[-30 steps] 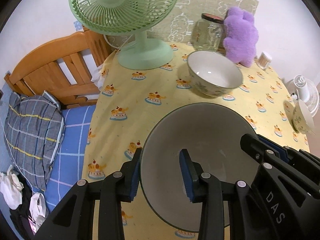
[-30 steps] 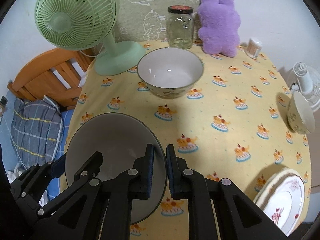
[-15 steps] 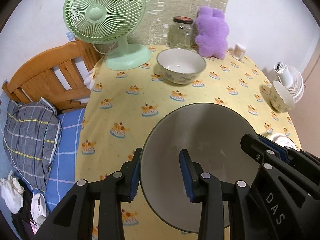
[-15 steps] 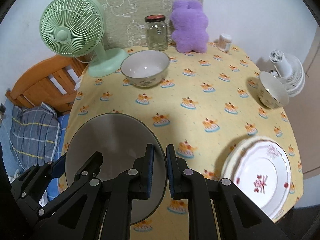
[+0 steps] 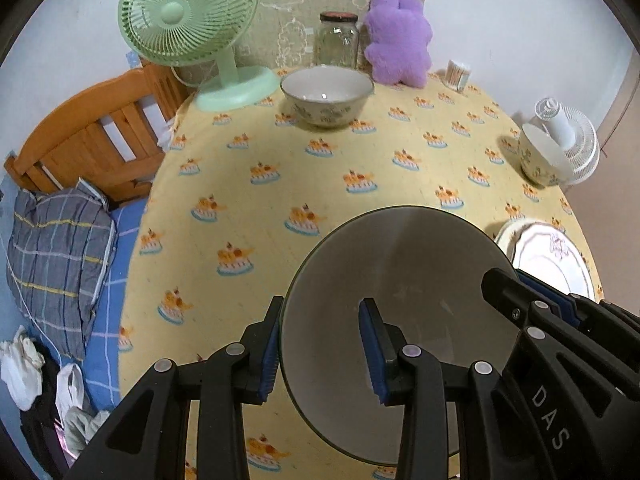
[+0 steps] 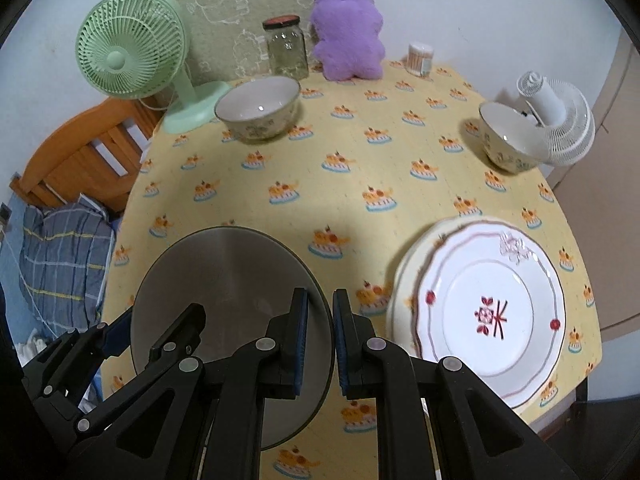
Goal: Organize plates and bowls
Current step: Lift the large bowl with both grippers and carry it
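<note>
Both grippers pinch one grey plate (image 5: 404, 280) from opposite edges: the left gripper (image 5: 320, 354) has its blue pads closed on the plate's left rim at the bottom of the left wrist view, and the right gripper (image 6: 320, 344) has its pads pressed almost together on the plate's right rim at the bottom centre of the right wrist view. Beneath them spreads the counter (image 6: 360, 168), covered in a yellow cloth with a cake print, filling the middle of both views. At the left edge lies a bed with a wooden headboard (image 5: 92, 136) and a grey checked pillow (image 5: 56, 252). A green fan (image 6: 132, 60) stands in the upper left of the counter. At lower right of the right wrist view sits a stack of patterned plates (image 6: 488, 312), near the grey plate but not touching it. A purple plush toy (image 6: 348, 36) leans at the top centre, with a glass jar (image 6: 286, 48) just left of it. A floral bowl (image 6: 258, 108) stands in front of the jar, a second bowl (image 6: 508, 140) at the right edge touching a small white fan (image 6: 556, 120).
</note>
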Motion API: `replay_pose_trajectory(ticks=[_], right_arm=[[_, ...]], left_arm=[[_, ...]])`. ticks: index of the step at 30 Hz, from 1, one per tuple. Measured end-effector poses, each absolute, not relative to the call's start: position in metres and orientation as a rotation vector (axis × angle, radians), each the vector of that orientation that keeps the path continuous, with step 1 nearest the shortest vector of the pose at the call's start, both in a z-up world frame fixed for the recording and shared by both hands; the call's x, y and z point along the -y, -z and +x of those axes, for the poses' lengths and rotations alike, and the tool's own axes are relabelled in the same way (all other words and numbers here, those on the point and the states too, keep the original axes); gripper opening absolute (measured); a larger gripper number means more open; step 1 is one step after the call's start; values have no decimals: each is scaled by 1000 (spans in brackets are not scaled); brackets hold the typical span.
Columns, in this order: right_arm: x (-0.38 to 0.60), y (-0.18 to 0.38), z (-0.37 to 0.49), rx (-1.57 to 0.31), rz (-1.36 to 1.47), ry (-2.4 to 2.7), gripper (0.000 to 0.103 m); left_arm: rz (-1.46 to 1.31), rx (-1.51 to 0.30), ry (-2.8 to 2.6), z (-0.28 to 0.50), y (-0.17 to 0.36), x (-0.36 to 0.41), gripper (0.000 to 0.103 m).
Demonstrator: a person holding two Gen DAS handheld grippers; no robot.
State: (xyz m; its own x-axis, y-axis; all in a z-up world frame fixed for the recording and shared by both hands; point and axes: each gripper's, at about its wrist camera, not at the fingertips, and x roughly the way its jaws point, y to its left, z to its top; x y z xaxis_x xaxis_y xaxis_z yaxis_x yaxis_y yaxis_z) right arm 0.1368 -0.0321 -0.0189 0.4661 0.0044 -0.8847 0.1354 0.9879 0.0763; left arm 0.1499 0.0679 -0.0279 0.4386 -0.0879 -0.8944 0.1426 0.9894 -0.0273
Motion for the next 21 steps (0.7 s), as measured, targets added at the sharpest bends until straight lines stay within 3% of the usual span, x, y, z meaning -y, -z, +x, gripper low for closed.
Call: replay_pose_trajectory(ticks=[21], right_arm=[[54, 66, 140, -1176, 132, 18, 16]], left_arm=[[41, -1180, 72, 145, 67, -50, 36]])
